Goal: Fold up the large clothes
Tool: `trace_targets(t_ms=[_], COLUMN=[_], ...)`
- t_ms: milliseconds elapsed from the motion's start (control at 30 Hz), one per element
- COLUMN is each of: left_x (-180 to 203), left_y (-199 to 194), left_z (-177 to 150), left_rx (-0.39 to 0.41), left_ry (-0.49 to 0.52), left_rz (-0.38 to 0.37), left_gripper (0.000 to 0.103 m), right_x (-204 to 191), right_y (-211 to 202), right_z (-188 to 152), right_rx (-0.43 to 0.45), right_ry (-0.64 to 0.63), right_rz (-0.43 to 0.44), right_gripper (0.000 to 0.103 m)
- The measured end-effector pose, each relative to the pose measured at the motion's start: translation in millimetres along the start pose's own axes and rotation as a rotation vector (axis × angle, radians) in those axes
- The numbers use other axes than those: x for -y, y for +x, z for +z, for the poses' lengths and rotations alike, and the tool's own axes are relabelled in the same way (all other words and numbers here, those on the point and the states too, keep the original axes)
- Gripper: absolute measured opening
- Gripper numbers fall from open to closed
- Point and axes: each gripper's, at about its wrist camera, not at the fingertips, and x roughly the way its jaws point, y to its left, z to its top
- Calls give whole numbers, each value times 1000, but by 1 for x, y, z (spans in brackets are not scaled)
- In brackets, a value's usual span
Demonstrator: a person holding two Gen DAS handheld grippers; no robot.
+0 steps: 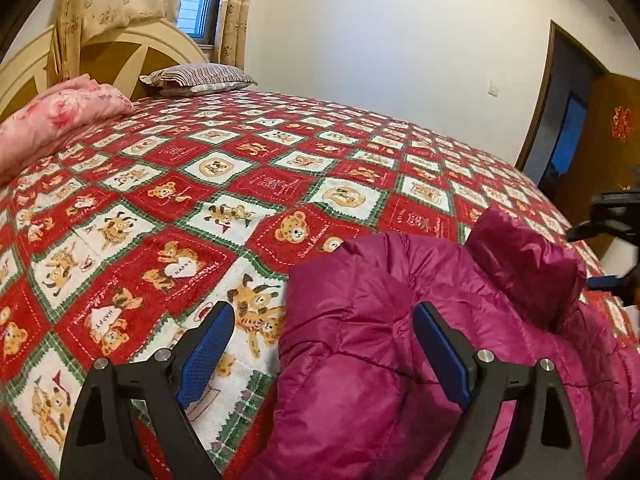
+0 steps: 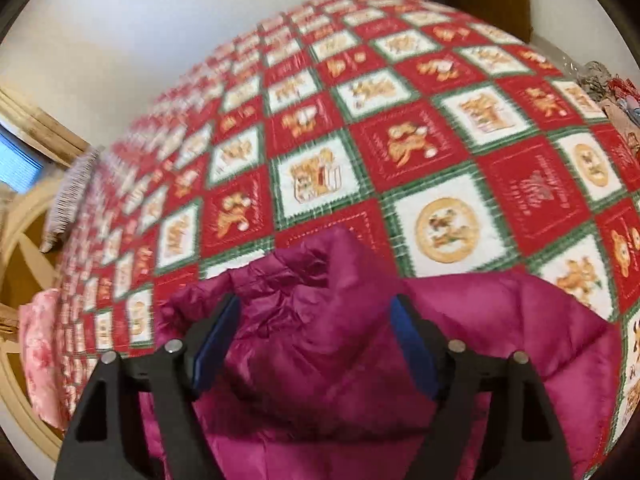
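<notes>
A magenta puffer jacket [image 1: 420, 340] lies bunched on the red, white and green teddy-bear bedspread [image 1: 240, 184], its collar standing up at the right. My left gripper [image 1: 324, 330] is open above the jacket's left edge, its left finger over the bedspread and its right finger over the jacket. My right gripper shows at the far right of the left wrist view [image 1: 612, 256]. In the right wrist view, my right gripper [image 2: 316, 332] is open over the jacket's crumpled collar [image 2: 320, 312]; the view is blurred. Neither holds fabric.
A pink folded quilt [image 1: 52, 120] and a striped pillow [image 1: 200, 78] lie near the wooden headboard [image 1: 120, 52]. A curtained window is behind it. A white wall and dark doorway [image 1: 568, 120] stand beyond the bed. Clutter [image 2: 616, 92] lies off the bed's far right.
</notes>
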Motion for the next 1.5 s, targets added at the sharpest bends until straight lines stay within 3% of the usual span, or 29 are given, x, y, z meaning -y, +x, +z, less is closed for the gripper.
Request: trace_targets(t_ms=[167, 200, 300, 400, 567, 633, 767, 900, 1000, 1133, 1300, 1433, 1467, 1500], left_x=[2, 1, -1, -2, -3, -3, -4, -5, -1, 23, 92, 128, 129, 128], left_y=[6, 6, 7, 7, 9, 10, 13, 12, -1, -21, 9, 58, 65, 71], left_z=[0, 0, -1, -1, -1, -1, -1, 0, 12, 48, 81, 76, 72, 66], left_rx=[-27, -27, -33, -34, -40, -44, -63, -80, -82, -26, -150, -294, -323, -355], left_ry=[8, 4, -4, -10, -17, -12, -16, -18, 4, 17, 130, 154, 145, 136], left_rz=[-12, -13, -15, -13, -5, -4, -7, -21, -81, -187, -250, -172, -171, -159], left_gripper=[91, 91, 91, 91, 91, 91, 91, 91, 91, 91, 91, 91, 74, 38], right_x=[-7, -5, 7, 24, 55, 72, 83, 65, 64, 69, 69, 73, 75, 76], right_y=[20, 18, 1, -20, -24, -12, -14, -12, -11, -11, -10, -12, -12, -12], right_z=[-7, -12, -22, -33, -48, -56, -71, -103, -102, -100, -103, -103, -103, -103], right_rx=[-94, -109, -114, -92, -80, -91, 51, 253, 270, 281, 291, 295, 296, 296], right_ry=[-73, -102, -157, -211, -214, -152, -129, -318, -326, -302, -296, -281, -276, -272], right_rz=[-90, -94, -102, -134, -191, -161, -123, -232, -248, -208, -196, -168, -160, -152], right_gripper=[79, 74, 29, 21, 19, 17, 14, 15, 15, 16, 16, 16, 16, 16])
